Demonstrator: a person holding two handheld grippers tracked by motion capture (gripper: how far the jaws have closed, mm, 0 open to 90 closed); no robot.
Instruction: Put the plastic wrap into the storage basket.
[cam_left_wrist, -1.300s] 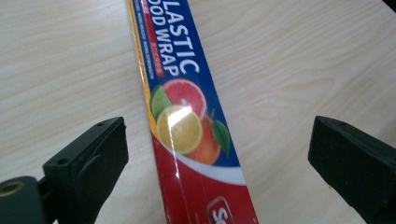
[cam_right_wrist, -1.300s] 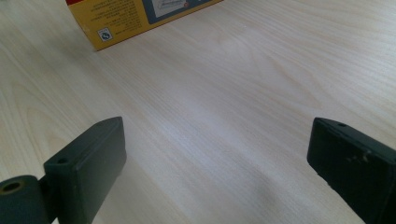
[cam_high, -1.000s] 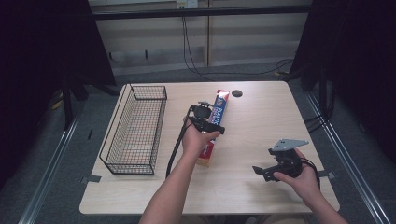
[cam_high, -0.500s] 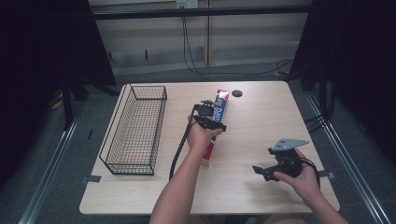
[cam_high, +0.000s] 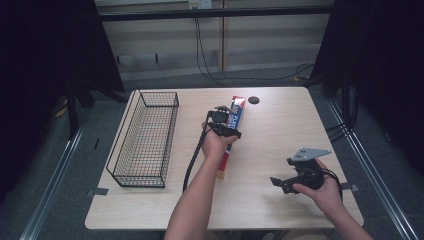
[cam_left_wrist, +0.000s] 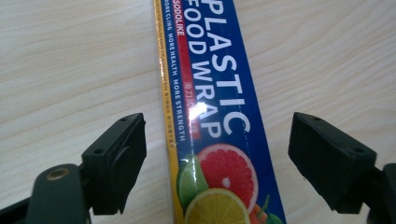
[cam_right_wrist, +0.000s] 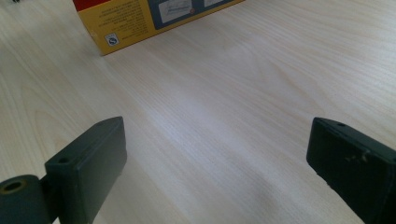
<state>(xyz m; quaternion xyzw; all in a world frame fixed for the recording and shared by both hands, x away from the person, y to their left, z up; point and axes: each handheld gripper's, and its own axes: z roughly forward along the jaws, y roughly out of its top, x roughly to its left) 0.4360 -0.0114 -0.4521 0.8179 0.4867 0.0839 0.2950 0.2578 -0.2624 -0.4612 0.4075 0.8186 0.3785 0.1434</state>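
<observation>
Plastic food wrap box (cam_high: 230, 136) lies flat on the desk (cam_high: 280, 130), long axis running from near the far edge toward the middle, slightly right of centre. Blue top with white "PLASTIC FOOD WRAP" lettering, yellow side strip, citrus picture (cam_left_wrist: 219, 182).

Left gripper (cam_high: 223, 125) hangs directly over the box's far half, held by the left hand (cam_high: 216, 146). In the left gripper view its jaws are spread wide, one on each side of the box, neither touching it; bare wood shows between each jaw and the box. Its black cable (cam_high: 192, 159) trails back along the forearm toward the near edge.

Right gripper (cam_high: 295, 177) sits near the desk's near right corner, well apart from the box, in the right hand (cam_high: 325, 190); grey three-cornered plate on top. Jaws released, wide apart, bare desk between them; the yellow end of the box (cam_right_wrist: 140, 18) shows far off in the right gripper view.

Wire basket (cam_high: 145, 137), black, along the left edge, empty as far as visible. Small dark round disc (cam_high: 253, 100) near the far edge, just beside the box's far end. Nothing lies between box and basket.
</observation>
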